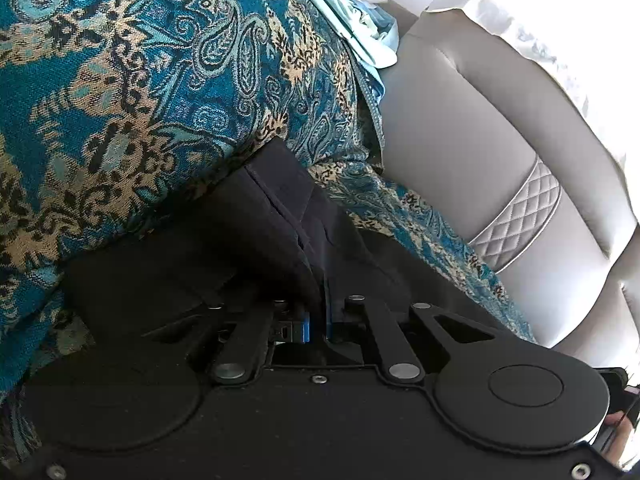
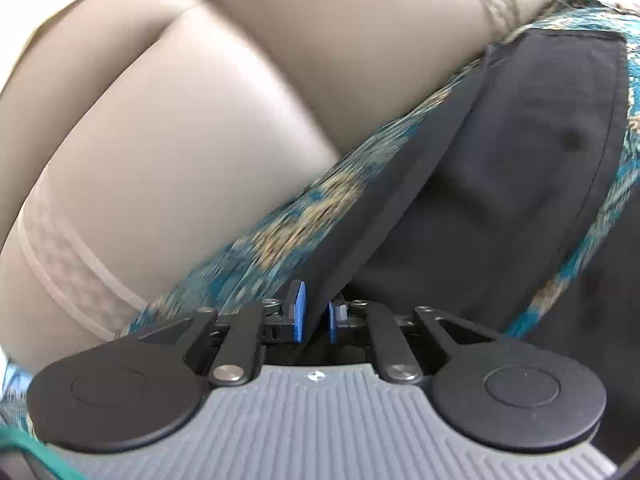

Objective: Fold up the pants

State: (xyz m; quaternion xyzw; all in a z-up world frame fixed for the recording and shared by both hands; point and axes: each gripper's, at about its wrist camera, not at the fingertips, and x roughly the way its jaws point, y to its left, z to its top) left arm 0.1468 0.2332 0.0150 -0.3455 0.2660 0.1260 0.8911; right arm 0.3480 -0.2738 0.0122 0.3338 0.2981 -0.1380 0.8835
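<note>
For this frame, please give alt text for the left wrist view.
The left gripper is shut on a fold of dark pants lying on a teal and tan paisley throw. A beige padded sofa runs along the right.

I am looking at a big soft seat back (image 1: 460,128) made of smooth tan leather, lying off to the right of the claw. A strip with a diamond pattern (image 1: 516,216) is running across it. A blue and gold blanket (image 1: 140,80) with swirly shapes is spreading out ahead and to the left. Some pale blue cloth (image 1: 352,20) is sitting far ahead. Bright light is shining in at the top right. In my other view, the tan cushions (image 2: 200,140) are filling the left side.
</note>
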